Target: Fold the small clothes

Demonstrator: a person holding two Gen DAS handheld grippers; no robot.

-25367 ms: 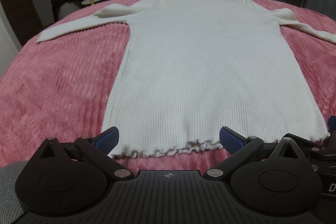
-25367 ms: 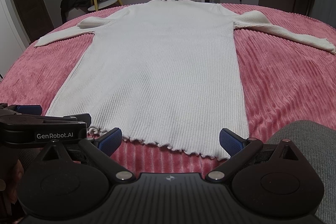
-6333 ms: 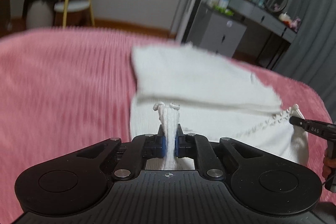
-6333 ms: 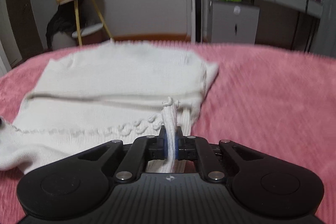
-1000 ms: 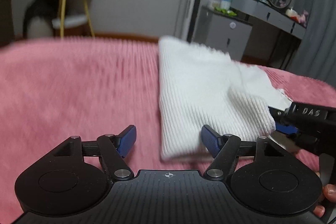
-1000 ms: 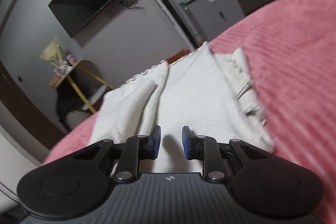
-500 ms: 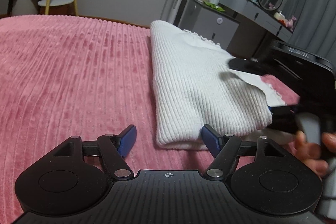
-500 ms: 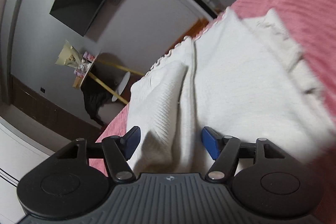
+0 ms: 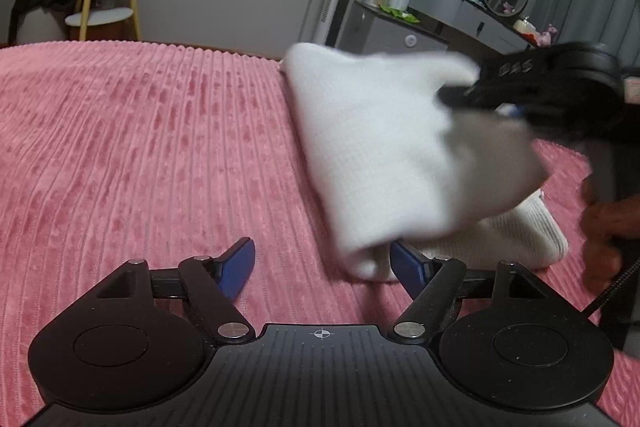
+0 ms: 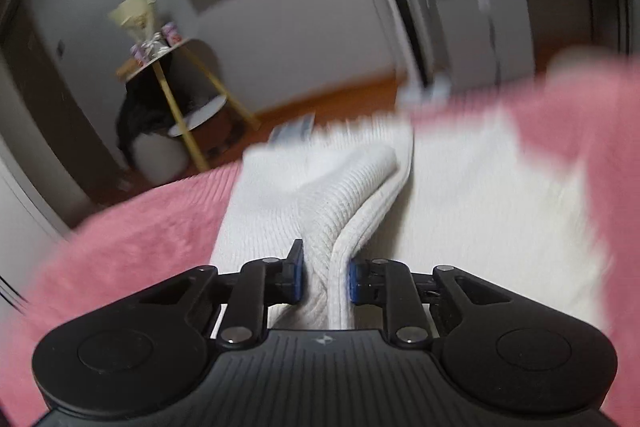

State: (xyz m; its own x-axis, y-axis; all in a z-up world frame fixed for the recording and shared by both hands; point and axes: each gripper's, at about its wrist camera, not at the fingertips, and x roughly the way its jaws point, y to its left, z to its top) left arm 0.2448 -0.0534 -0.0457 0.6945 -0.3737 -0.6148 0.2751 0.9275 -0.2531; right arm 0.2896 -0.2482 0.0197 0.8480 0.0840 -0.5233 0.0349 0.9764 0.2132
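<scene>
A folded white sweater point(image 9: 384, 155) lies on the pink bed point(image 9: 140, 155) at two o'clock of the left tool point(image 9: 320, 263), which is held wide open and empty. A thick folded edge is clamped by the right tool point(image 10: 323, 277). The knit is judged soft, light and floppy; it is best gripped at layered edges.

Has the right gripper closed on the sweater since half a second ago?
Yes. The right gripper, then spread wide, now pinches a bunched fold of the white sweater, lifted off the pink bedspread.
</scene>
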